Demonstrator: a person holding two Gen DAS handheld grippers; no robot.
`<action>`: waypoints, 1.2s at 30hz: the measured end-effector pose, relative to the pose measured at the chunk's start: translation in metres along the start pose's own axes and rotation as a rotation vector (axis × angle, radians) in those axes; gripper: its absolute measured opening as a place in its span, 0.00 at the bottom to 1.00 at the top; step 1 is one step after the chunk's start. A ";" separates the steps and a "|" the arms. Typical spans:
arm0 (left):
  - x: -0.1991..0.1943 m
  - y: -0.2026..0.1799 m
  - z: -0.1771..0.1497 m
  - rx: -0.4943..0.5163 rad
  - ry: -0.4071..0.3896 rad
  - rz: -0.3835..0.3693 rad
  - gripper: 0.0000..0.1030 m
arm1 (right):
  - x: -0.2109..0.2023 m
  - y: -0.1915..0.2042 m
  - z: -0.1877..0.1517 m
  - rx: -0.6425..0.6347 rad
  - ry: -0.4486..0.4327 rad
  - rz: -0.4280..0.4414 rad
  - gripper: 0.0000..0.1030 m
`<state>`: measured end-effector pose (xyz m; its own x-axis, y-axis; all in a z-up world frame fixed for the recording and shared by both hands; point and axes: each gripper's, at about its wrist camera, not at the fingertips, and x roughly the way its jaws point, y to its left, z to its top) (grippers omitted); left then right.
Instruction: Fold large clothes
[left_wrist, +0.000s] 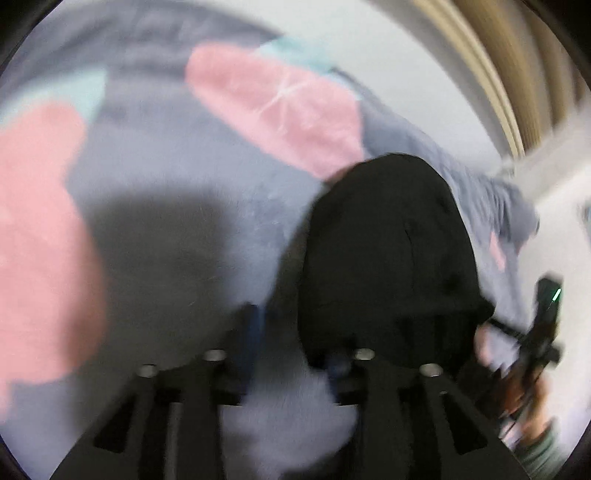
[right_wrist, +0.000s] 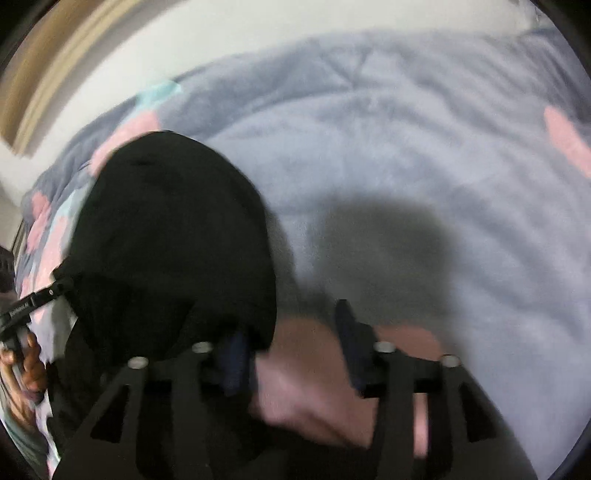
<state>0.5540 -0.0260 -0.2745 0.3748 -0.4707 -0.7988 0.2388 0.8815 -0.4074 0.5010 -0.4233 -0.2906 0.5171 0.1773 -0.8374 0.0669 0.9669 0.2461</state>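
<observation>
Both views blurred. Black garment (left_wrist: 391, 258) lies bunched on grey-pink blanket (left_wrist: 177, 177). Left gripper (left_wrist: 295, 354) spread wide, garment draped over one finger. Only right view shows right gripper (right_wrist: 295, 354) agape, holding nothing.

Garment (left_wrist: 388, 251) lies on blanket (left_wrist: 177, 177), between hand-held grippers

Legible text: none. One small white printed word on the black bar of the left gripper (right_wrist: 26, 312), seen in the right wrist view; blurred, characters not decipherable.
</observation>
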 end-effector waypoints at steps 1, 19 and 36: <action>-0.010 -0.004 -0.003 0.029 -0.018 0.011 0.40 | -0.014 0.002 -0.002 -0.018 -0.024 0.008 0.55; 0.055 -0.050 0.022 0.131 0.114 -0.092 0.42 | 0.060 0.048 0.015 -0.167 0.073 -0.006 0.52; 0.037 -0.010 0.010 0.041 0.068 0.049 0.56 | 0.064 0.008 0.017 -0.064 0.127 0.013 0.56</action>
<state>0.5748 -0.0530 -0.2955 0.3258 -0.4219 -0.8461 0.2589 0.9005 -0.3493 0.5490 -0.4075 -0.3344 0.4055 0.2075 -0.8902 0.0045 0.9734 0.2290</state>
